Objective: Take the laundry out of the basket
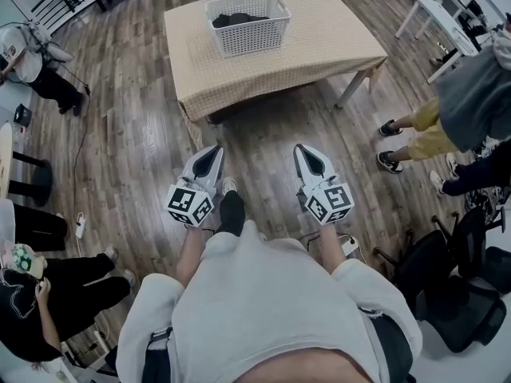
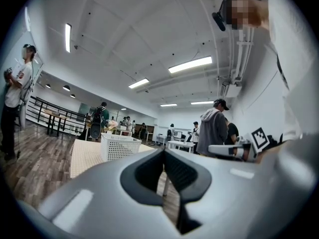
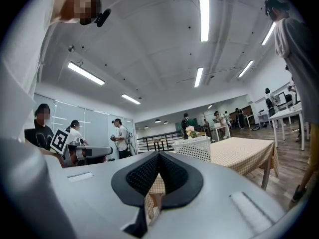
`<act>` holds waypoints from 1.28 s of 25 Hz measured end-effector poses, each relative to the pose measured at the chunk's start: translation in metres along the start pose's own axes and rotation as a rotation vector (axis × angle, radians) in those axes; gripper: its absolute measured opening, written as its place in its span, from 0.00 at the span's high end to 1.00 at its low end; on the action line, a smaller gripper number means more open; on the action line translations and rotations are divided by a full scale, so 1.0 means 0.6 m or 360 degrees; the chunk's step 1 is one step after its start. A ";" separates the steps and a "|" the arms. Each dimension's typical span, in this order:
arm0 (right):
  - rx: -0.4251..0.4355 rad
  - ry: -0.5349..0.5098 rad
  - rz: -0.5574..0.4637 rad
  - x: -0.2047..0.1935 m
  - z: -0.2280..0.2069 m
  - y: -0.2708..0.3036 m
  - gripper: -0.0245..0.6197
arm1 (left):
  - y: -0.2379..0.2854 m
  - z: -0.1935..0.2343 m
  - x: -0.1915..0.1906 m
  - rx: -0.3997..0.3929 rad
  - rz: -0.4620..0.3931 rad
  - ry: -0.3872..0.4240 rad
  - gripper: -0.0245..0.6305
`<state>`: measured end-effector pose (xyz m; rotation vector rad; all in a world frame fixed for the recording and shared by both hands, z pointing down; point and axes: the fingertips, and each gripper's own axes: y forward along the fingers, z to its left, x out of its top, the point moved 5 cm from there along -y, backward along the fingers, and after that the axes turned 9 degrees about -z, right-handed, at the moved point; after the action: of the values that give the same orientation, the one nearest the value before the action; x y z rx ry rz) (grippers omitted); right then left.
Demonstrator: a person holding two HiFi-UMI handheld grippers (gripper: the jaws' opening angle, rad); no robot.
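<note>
Checking both tools first: the left gripper [image 1: 212,152] and the right gripper [image 1: 301,148] are each clenched on nothing. In each gripper's own view the ribbed pads meet at the tip, and only table and floor show through the gap below them. Both are held low in front of the operator's body, over bare floor [image 1: 263,126], with neither touching anything.

The laundry [image 1: 239,19] is a dark heap lying inside the basket [image 1: 247,38]. It sits below the rim and has not been disturbed. The basket stands upright on the far half of the table [image 1: 327,50], well apart from both grippers, with the table's near edge between us.

The coming move turns on the bearing. The basket lies straight ahead, close to the midline between the two grippers. Both grippers toe slightly inward, so the left gripper view shows the basket left of its jaws and the right gripper view shows it right of its jaws. The basket's long axis runs across my line of approach, and the heap lies along it.

I judge neither hand meaningfully nearer; the left may have a slight edge. The task has not begun. I must step forward, release the jaws and come down over the rim. A bystander's feet [image 1: 390,146] stand near the table's right corner, which I note as a clearance concern.
</note>
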<state>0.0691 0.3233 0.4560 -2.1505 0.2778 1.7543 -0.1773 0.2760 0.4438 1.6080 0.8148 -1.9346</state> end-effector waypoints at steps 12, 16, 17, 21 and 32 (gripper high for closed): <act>-0.0034 -0.0044 0.0051 -0.017 -0.061 0.187 0.96 | 0.149 0.156 -0.013 -0.0068 0.0004 -0.0072 0.95; -0.0054 -0.0075 0.0035 -0.004 -0.084 0.291 0.96 | 0.218 0.234 0.005 -0.0108 -0.0009 -0.0078 0.95; -0.0055 -0.0085 0.0024 0.002 -0.091 0.319 0.96 | 0.238 0.255 0.013 -0.0119 -0.0019 -0.0072 0.95; -0.0073 -0.0112 -0.0002 0.010 -0.114 0.422 0.96 | 0.307 0.335 0.036 -0.0155 -0.0055 -0.0062 0.95; -0.0148 -0.0109 -0.0028 -0.010 -0.140 0.562 0.96 | 0.404 0.464 0.033 -0.0240 -0.0058 -0.0098 0.95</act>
<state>0.0206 -0.0199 0.4275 -2.1436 0.1625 1.8612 -0.2025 -0.0922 0.4275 1.4475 0.9469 -1.8895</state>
